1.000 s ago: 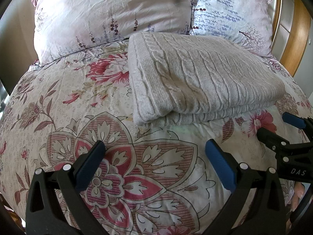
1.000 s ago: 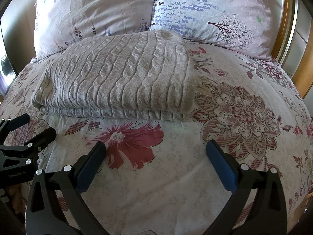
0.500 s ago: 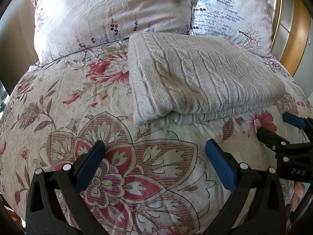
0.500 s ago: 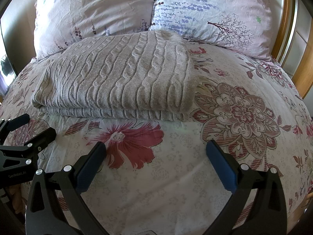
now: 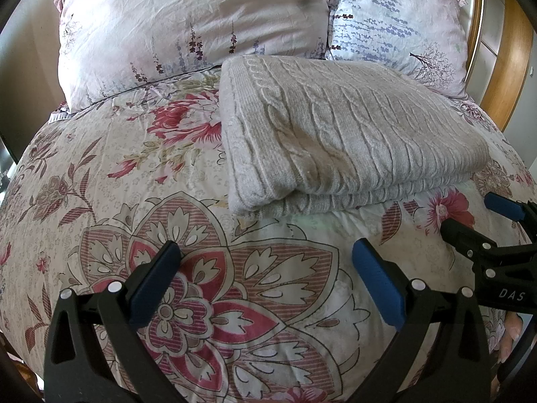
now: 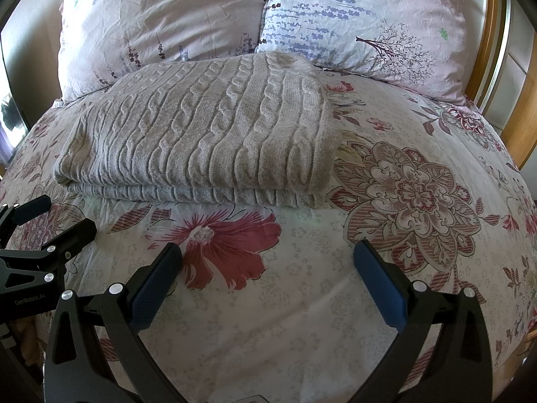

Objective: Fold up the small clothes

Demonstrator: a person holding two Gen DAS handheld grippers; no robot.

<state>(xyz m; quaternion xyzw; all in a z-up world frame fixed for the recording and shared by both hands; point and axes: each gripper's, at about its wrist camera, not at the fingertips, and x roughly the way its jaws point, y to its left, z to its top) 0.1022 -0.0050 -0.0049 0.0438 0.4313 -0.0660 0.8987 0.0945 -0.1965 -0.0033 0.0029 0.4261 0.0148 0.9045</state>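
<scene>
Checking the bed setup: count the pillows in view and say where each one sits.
2. The pale pink pillow lies at the head of the bed, behind the folded grey knit. The lavender-print pillow sits beside it, nearer the wooden headboard. Others may lie out of frame.

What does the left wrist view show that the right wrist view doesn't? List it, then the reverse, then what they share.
Only the left wrist view: the right tool at its edge, marked DAS, and fingertips below it. Only the right wrist view: the left tool at its edge, and the red flower whole. Both: the folded grey cable-knit sweater lying untouched on the floral duvet, two pillows behind, both tools open.
</scene>
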